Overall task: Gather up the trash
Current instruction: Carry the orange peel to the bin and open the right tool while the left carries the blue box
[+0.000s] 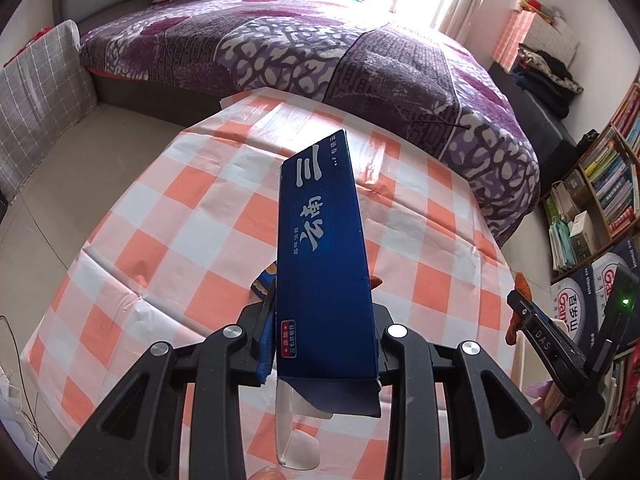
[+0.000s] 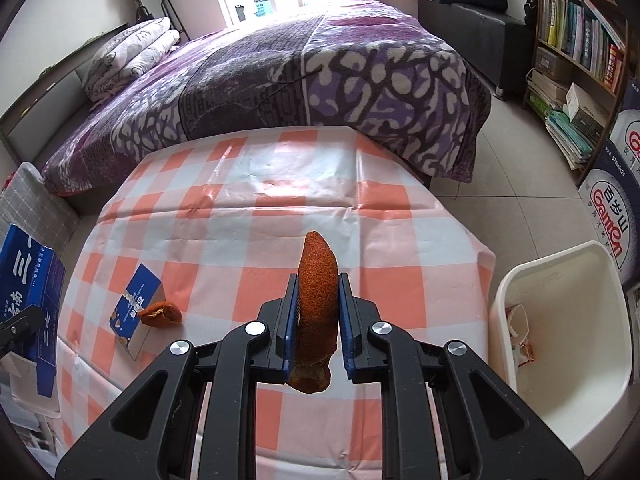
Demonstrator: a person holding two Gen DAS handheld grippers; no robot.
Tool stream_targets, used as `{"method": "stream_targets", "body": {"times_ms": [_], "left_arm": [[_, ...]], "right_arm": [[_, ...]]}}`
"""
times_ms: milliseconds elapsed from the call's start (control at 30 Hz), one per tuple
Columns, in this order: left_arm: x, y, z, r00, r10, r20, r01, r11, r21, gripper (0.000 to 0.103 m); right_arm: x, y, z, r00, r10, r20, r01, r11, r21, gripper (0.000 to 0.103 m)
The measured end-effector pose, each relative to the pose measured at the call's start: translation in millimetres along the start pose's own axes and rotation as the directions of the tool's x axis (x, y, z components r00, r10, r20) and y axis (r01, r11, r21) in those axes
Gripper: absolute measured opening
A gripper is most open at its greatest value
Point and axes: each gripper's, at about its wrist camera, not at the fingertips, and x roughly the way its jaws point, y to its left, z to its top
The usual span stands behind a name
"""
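Observation:
My left gripper (image 1: 324,300) is shut on a long dark blue carton (image 1: 320,240) with white characters and holds it above the checked table (image 1: 180,200); the carton also shows at the left edge of the right wrist view (image 2: 28,296). My right gripper (image 2: 318,312) is shut on a strip of orange peel (image 2: 316,296) above the table (image 2: 280,216). A small blue box (image 2: 138,308) lies on the table with another piece of orange peel (image 2: 162,314) against it. The white bin (image 2: 560,344) stands on the floor to the right of the table, with some trash inside.
A bed with a purple patterned cover (image 2: 300,76) stands just beyond the table. A bookshelf (image 2: 576,40) and stacked printed cartons (image 2: 612,196) stand at the right. A grey checked cushion (image 1: 40,92) leans at the left of the bed.

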Motion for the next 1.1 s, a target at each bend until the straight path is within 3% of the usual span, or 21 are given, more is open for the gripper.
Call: {"method": "stream_targets", "body": {"times_ms": [667, 1100], "left_arm": [[7.0, -114.6, -30.2, 0.997, -0.069, 0.022, 0.064, 0.980, 0.189, 0.032], [15.8, -212.8, -74.8, 0.988, -0.149, -0.036, 0.152, 0.910, 0.385, 0.032]], "right_arm": [[-33.1, -128.7, -3.3, 0.992, -0.122, -0.038, 0.127, 0.964, 0.233, 0.018], [-55.9, -204.2, -7.3, 0.979, -0.192, -0.072, 0.205, 0.910, 0.360, 0.023]]}}
